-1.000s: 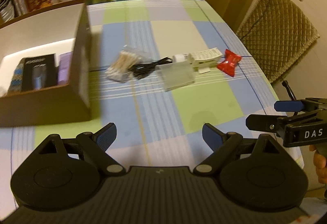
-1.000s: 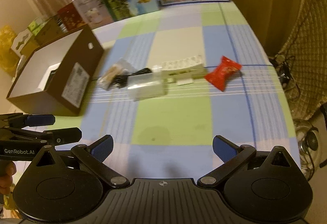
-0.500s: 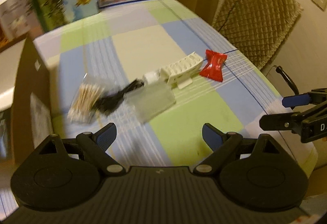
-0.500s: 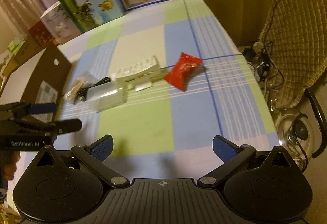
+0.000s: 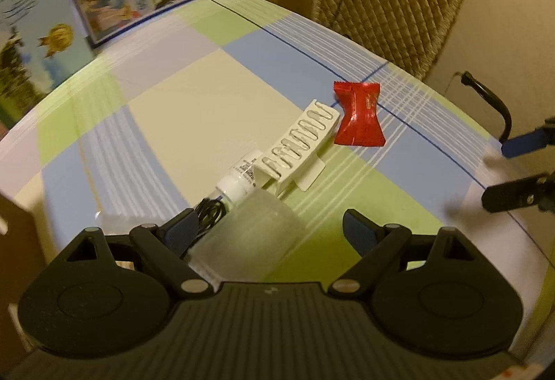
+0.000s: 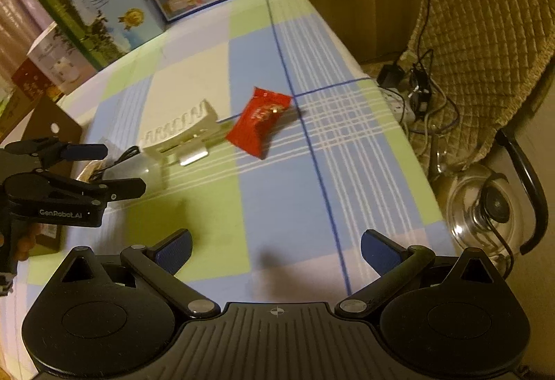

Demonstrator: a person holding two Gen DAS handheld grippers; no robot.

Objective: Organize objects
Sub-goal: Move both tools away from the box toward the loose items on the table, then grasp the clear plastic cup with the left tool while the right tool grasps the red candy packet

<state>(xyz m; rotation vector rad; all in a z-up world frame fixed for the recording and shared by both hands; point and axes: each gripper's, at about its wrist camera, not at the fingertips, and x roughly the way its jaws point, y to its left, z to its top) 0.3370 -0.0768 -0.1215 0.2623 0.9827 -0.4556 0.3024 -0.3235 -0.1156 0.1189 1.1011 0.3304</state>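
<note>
Near the table's (image 5: pixel 173 109) right edge lies a red candy packet (image 5: pixel 359 116), touching the white clip (image 5: pixel 300 144). Both tools, left tool (image 5: pixel 267 231) and right tool (image 6: pixel 275 246), hang open, approaching; next comes closing on one item.

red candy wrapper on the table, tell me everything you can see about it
The red candy wrapper is glossy, foil-like, pinched at the middle and flared at both crimped ends, with small pale print on its face too blurred to read. It looks sealed and lies flat on the checked tablecloth, across a dark blue line of the pattern. The white ribbed clip lies right next to it; whether they touch is unclear. Neither tool is near it.
</note>
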